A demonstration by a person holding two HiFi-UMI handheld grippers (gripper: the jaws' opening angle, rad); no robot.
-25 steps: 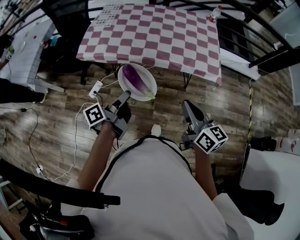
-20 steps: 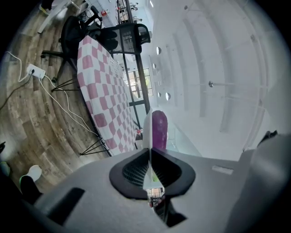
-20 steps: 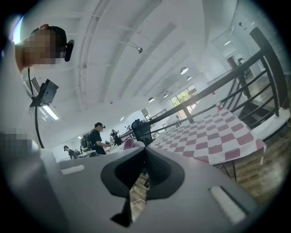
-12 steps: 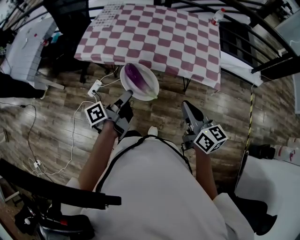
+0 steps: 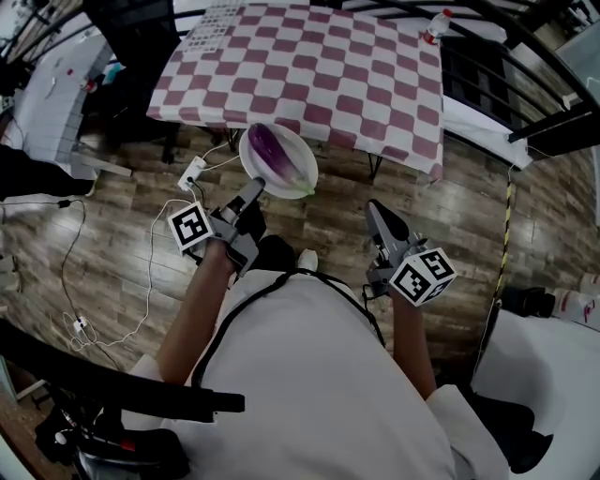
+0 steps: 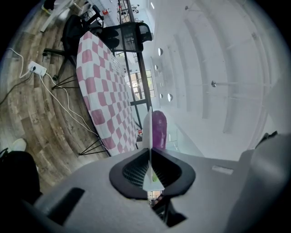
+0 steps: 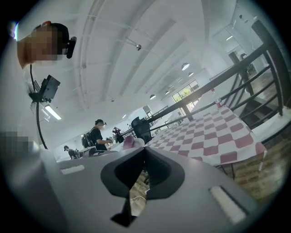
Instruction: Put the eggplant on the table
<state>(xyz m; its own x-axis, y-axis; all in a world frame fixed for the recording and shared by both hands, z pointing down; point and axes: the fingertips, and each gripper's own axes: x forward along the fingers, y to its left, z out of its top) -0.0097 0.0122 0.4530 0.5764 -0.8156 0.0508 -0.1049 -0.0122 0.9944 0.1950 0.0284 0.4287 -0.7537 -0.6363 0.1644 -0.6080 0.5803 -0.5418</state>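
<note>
A purple eggplant (image 5: 271, 150) lies on a white plate (image 5: 298, 177) that hangs in the air just in front of the checkered table (image 5: 309, 75). My left gripper (image 5: 253, 187) is shut on the plate's near rim. In the left gripper view the plate (image 6: 148, 129) shows edge-on between the closed jaws of the left gripper (image 6: 149, 152), with the eggplant (image 6: 159, 129) behind it. My right gripper (image 5: 375, 208) is shut and empty, to the right of the plate and off it. The right gripper (image 7: 144, 151) view shows the eggplant (image 7: 128, 141) at left and the table (image 7: 213, 132) ahead.
A power strip (image 5: 191, 174) with cables lies on the wooden floor under the plate's left side. A bottle (image 5: 433, 25) and a printed sheet (image 5: 217, 21) are on the table's far side. A black chair (image 5: 141, 37) stands at the table's left, a black railing (image 5: 525, 56) at its right.
Both grippers and the plate with the eggplant have edged a little closer to the table's near edge. The grip on the plate's rim is unchanged.
</note>
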